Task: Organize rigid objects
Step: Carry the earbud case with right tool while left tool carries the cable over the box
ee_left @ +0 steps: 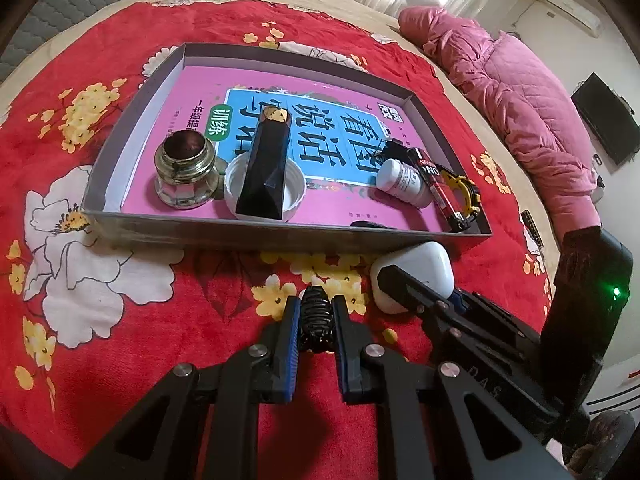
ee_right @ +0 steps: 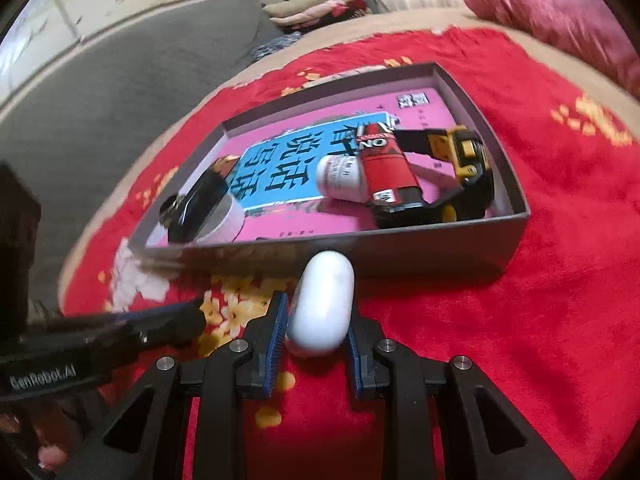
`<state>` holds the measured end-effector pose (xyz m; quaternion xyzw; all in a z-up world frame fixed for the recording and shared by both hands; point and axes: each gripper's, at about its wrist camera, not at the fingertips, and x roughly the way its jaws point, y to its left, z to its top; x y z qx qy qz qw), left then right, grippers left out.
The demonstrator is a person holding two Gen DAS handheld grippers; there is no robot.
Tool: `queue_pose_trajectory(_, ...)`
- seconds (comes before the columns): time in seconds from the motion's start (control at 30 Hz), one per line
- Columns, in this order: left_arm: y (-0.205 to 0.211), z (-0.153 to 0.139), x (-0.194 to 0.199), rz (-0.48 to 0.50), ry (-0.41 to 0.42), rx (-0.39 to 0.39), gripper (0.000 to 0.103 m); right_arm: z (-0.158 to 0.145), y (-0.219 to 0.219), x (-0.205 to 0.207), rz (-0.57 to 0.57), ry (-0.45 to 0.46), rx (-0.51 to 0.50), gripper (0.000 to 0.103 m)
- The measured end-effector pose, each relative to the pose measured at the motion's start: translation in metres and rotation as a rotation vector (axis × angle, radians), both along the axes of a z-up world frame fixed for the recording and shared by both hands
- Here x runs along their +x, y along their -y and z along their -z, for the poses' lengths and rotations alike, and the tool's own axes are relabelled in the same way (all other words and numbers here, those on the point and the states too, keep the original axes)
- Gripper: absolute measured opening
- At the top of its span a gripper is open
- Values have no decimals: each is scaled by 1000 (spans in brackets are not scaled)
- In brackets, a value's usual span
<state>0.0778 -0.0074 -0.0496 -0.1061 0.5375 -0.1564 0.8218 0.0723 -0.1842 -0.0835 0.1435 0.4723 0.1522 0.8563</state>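
Observation:
A black coiled hair tie [ee_left: 316, 320] sits between the blue pads of my left gripper [ee_left: 316, 304], which is shut on it just above the red floral blanket. My right gripper [ee_right: 318, 314] is shut on a white oval earbud case [ee_right: 324, 280], in front of the grey box's near wall [ee_right: 400, 256]. In the left wrist view that case [ee_left: 424, 264] shows at the right, with a right finger [ee_left: 404, 284] across it. Inside the grey box [ee_left: 280, 236] a pink book lies flat.
On the book lie a glass jar [ee_left: 186, 176], a white cap [ee_left: 264, 196] with a black faceted stick [ee_left: 266, 160] on it, a small white bottle [ee_left: 402, 182], a red-and-black battery [ee_left: 436, 188] and a yellow tape measure [ee_left: 466, 192]. A pink jacket [ee_left: 512, 92] lies at the far right.

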Motion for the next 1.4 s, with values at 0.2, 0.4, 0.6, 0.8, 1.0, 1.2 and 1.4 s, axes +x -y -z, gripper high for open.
queue_pose_trajectory(0.2,2,-13,-2,12,52,-2,15,-28,-6,-10,-44,104,-13,22)
queue_pose_trajectory(0.4,7,-28,-2,23,103,-2,15,-50,-8,-15,-58,200,-36,22)
queue_pose_trajectory(0.6,9,-40,2,25,148,4,15,-55,-3,-9,-44,234,-39,22)
queue_pose_trajectory(0.8,17,-41,8,36,163,35,15,-60,4,-4,-28,264,-41,22)
queue_pose_trajectory(1.0,22,-42,22,29,167,58,15,-61,13,3,-13,274,-39,22)
queue_pose_trajectory(1.2,25,-37,34,24,167,81,15,-59,19,11,-2,270,-29,22)
queue_pose_trajectory(1.4,30,-31,43,25,159,102,15,-56,19,17,-19,264,-23,22)
